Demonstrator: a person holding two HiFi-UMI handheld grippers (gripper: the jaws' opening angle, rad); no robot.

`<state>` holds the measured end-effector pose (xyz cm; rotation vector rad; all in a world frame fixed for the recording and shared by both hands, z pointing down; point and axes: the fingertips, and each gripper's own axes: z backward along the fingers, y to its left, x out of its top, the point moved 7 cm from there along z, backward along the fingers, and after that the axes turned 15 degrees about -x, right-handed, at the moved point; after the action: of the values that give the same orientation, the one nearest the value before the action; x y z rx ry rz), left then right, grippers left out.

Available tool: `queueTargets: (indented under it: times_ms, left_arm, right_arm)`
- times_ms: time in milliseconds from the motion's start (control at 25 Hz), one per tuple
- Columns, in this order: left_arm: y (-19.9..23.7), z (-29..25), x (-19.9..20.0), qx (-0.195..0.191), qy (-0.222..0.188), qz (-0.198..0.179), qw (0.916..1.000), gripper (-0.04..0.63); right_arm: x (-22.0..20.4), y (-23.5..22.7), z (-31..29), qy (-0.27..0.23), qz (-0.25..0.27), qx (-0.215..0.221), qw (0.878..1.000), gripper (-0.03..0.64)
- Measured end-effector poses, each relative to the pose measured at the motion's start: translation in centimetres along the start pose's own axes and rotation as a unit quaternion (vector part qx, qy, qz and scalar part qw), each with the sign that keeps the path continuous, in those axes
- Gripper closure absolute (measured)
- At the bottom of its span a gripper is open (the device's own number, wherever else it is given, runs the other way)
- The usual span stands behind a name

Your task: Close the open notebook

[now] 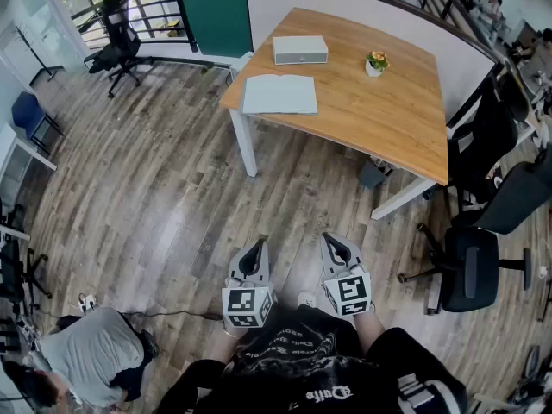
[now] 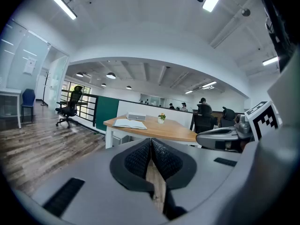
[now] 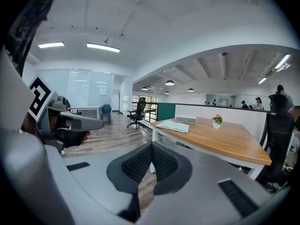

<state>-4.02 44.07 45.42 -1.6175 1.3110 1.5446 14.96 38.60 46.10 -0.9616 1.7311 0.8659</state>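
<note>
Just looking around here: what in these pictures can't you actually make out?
- The open notebook: any writing on its pages, too small and far away in all three views.
- The grey box beyond it: what it is, too small in every view.
- The person in grey: what they are doing, partly cut off by the head view's lower left edge.

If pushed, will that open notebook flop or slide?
Probably both. The notebook lies open and thin, so its pages likely bend when lifted. It looks light, and the table seems smooth, so it may slide.
</note>
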Motion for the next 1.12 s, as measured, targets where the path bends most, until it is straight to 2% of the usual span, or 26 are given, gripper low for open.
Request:
queueTargets:
  times_ms: [320, 520, 600, 640, 680, 720, 840, 1120]
  left_arm:
    - [-0.6, 0.3, -0.3, -0.014, 0.005, -0.001, 0.9999, 0.571]
    - [-0.1, 0.6, -0.3, -0.042, -0.003, 0.013, 0.999, 0.567]
    - [0.1, 0.7, -0.3, -0.058, -0.007, 0.022, 0.998, 0.517]
    - [0.2, 0.6, -0.5, -0.065, -0.01, 0.029, 0.9974, 0.44]
    - [0.3, 0.5, -0.6, -0.07, -0.013, 0.036, 0.9968, 0.372]
    - [0.5, 0.6, -0.7, -0.071, -0.013, 0.041, 0.9965, 0.34]
    - [1.5, 1.0, -0.9, -0.076, -0.004, 0.039, 0.9963, 0.305]
    - [3.7, 1.4, -1.2, -0.109, 0.008, 0.033, 0.9935, 0.304]
  right_arm:
    - [-0.3, 0.9, 1.0, 0.004, 0.009, 0.017, 1.0, 0.612]
    - [-0.3, 1.4, 0.9, 0.002, -0.018, 0.016, 1.0, 0.609]
    - [-0.4, 1.4, 0.7, 0.003, -0.027, 0.012, 1.0, 0.606]
    - [-0.5, 1.5, 0.7, 0.006, -0.029, 0.016, 0.999, 0.557]
    - [-0.6, 1.6, 0.6, 0.01, -0.029, 0.02, 0.999, 0.461]
    - [-0.8, 1.7, 0.6, 0.014, -0.029, 0.021, 0.999, 0.414]
    - [-0.8, 2.4, 0.6, 0.013, -0.032, 0.009, 0.999, 0.385]
    - [-1.3, 3.8, 0.7, 0.014, -0.041, -0.025, 0.999, 0.36]
